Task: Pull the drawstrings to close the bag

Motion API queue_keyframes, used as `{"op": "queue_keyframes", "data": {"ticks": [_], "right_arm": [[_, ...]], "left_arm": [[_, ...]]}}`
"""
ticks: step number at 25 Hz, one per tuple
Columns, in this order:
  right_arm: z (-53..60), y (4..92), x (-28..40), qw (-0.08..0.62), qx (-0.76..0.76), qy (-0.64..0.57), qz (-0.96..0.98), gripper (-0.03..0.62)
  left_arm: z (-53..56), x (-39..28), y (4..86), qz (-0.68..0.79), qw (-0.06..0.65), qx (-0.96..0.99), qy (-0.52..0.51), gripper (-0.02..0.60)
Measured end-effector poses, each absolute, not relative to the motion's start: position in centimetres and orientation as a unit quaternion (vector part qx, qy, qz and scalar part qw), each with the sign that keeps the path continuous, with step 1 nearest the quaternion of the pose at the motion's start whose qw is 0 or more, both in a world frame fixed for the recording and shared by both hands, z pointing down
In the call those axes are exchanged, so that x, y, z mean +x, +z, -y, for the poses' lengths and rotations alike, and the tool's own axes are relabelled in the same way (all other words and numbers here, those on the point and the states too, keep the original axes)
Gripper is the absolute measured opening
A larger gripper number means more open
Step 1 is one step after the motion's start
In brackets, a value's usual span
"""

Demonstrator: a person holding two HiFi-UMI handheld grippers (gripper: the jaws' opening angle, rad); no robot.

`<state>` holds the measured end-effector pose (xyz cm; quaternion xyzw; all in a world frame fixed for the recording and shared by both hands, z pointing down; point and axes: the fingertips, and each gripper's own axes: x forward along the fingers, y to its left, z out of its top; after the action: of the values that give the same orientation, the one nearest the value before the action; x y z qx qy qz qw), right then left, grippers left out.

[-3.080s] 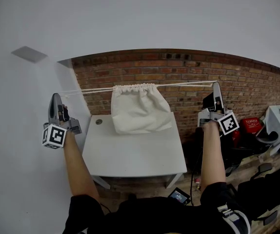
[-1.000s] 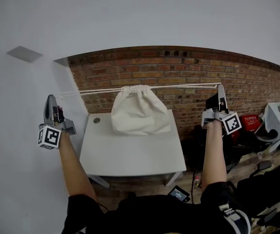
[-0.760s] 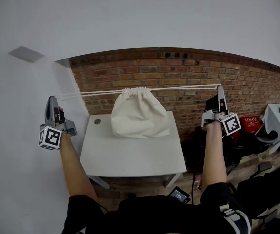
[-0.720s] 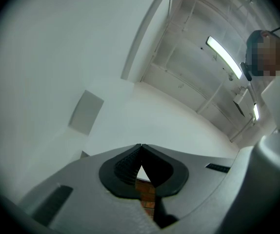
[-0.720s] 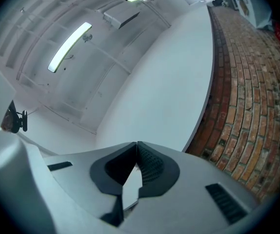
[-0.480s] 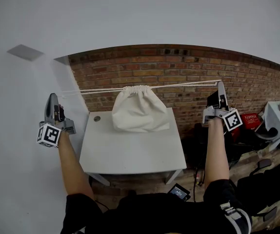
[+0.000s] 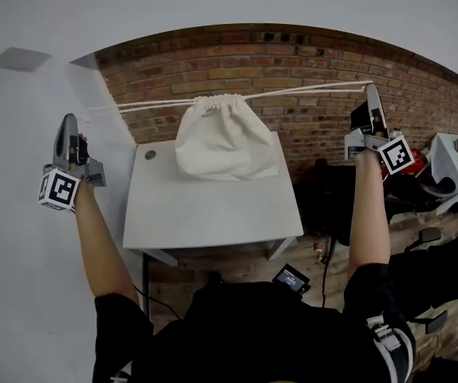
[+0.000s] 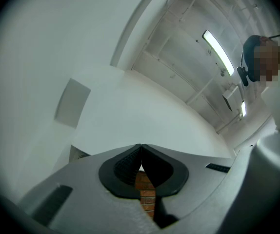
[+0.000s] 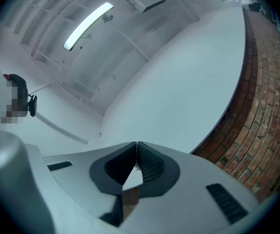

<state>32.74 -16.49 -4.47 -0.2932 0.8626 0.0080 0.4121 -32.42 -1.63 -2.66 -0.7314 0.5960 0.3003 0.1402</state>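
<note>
Over the back of the white counter (image 7: 213, 214), the white bag (image 7: 225, 142) hangs from taut drawstrings (image 7: 309, 91), its mouth gathered tight. The left gripper (image 7: 69, 122) and right gripper (image 7: 370, 88), well apart, have their fingers clenched on the cord ends.

We find open passage over the near half of the table (image 7: 213, 214). The bag (image 7: 225, 138) blocks its far edge; taut drawstrings (image 7: 153, 102) bar the span before the brick wall (image 7: 317, 126). White wall (image 7: 13, 278) hems the left, floor clutter (image 7: 444, 182) the right.
</note>
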Motion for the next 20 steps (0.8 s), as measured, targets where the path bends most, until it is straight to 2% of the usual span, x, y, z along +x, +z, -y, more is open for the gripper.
{"op": "queue_keyframes", "data": {"ticks": [20], "right_arm": [[17.2,-3.0,32.8,0.294,-0.315,0.049,-0.901,0.012]], "left_arm": [[4.2,-31.5,-2.1,-0.568,0.124,-0.773,0.253,0.02]]}}
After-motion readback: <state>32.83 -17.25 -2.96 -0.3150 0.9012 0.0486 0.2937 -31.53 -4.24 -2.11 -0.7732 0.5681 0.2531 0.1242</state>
